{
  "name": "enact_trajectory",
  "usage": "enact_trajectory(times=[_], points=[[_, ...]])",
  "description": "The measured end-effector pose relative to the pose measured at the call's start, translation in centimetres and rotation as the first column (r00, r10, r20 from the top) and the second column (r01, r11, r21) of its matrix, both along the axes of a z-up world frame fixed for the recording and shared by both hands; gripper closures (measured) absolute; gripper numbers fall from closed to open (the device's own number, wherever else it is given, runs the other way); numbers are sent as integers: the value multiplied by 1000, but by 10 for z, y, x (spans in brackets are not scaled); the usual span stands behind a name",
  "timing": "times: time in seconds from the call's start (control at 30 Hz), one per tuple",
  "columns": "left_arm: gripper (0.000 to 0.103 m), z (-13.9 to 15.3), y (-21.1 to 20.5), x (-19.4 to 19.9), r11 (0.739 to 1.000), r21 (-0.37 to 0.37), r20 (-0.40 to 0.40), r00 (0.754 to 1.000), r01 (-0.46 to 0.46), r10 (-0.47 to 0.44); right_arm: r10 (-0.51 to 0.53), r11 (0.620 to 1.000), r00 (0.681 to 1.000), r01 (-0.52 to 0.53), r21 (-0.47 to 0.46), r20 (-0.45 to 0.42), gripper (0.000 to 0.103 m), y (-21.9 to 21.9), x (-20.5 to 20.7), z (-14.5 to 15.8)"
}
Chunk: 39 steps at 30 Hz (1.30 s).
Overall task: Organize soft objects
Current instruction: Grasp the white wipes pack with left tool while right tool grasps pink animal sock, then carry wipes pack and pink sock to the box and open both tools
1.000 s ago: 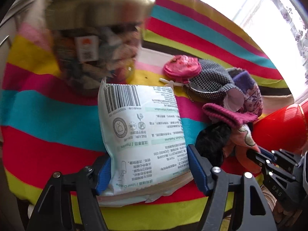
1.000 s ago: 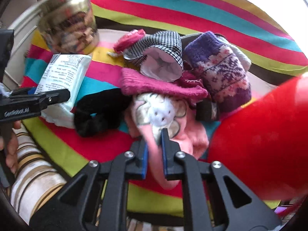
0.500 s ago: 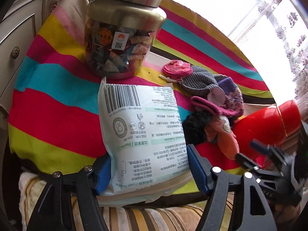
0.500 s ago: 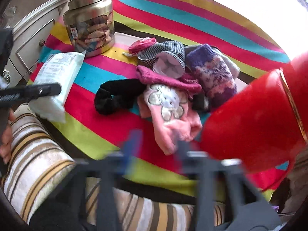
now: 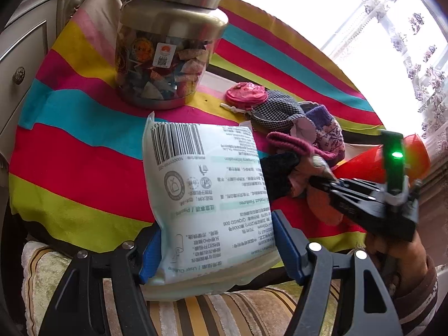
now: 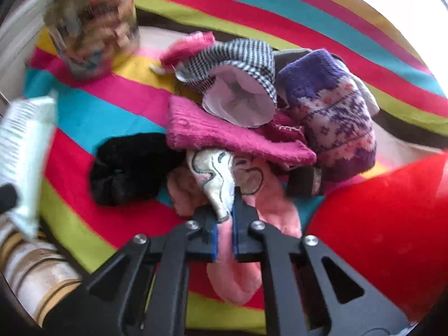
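My left gripper [image 5: 215, 247] is shut on a white soft tissue pack [image 5: 207, 196] with a barcode, held above the front edge of the striped cloth [image 5: 70, 151]. My right gripper [image 6: 225, 232] is shut on a pink sock [image 6: 238, 266] with a white cartoon face, at the near side of a pile of soft items: a magenta knit piece [image 6: 224, 134], a black sock [image 6: 126, 168], a checked pouch [image 6: 238, 56] and a purple patterned mitten [image 6: 330, 112]. The right gripper also shows in the left wrist view [image 5: 319, 180], at the pile.
A metal-lidded jar of candies [image 5: 165, 56] stands at the back left of the cloth. A red plastic container [image 6: 386, 224] lies right of the pile. A grey drawer cabinet [image 5: 19, 50] is at the left. A striped cushion [image 5: 196, 313] lies below the cloth's front edge.
My right gripper, drawn back and open half a second ago, has moved in and shut on the pink sock again. My left gripper has kept the tissue pack and pulled back slightly.
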State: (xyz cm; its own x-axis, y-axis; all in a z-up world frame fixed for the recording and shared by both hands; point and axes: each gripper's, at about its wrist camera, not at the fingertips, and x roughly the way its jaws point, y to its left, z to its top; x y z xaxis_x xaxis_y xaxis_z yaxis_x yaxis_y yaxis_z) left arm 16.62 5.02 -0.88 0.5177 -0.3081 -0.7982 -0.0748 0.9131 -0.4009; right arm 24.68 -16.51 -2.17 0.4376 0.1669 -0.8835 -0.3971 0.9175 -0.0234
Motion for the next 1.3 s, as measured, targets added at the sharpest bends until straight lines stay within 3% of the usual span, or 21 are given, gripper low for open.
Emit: enact_trajectory(times=[0.37, 0.57, 0.8, 1.0, 1.3], points=[[32, 24, -15, -24, 1000, 9, 54, 998, 21, -22, -79, 985, 993, 64, 162, 89, 95, -28, -94, 56], [32, 40, -41, -43, 997, 13, 82, 994, 77, -78, -152, 972, 979, 123, 200, 137, 95, -61, -139, 75], [32, 54, -97, -62, 980, -3, 103, 974, 201, -200, -277, 953, 943, 245, 180, 185, 95, -126, -189, 82], [32, 65, -169, -77, 931, -20, 118, 925, 365, -360, -418, 907, 880, 393, 148, 225, 95, -196, -227, 85], [32, 77, -277, -98, 814, -53, 119, 813, 579, -571, -576, 814, 771, 570, 110, 271, 94, -281, -278, 92]])
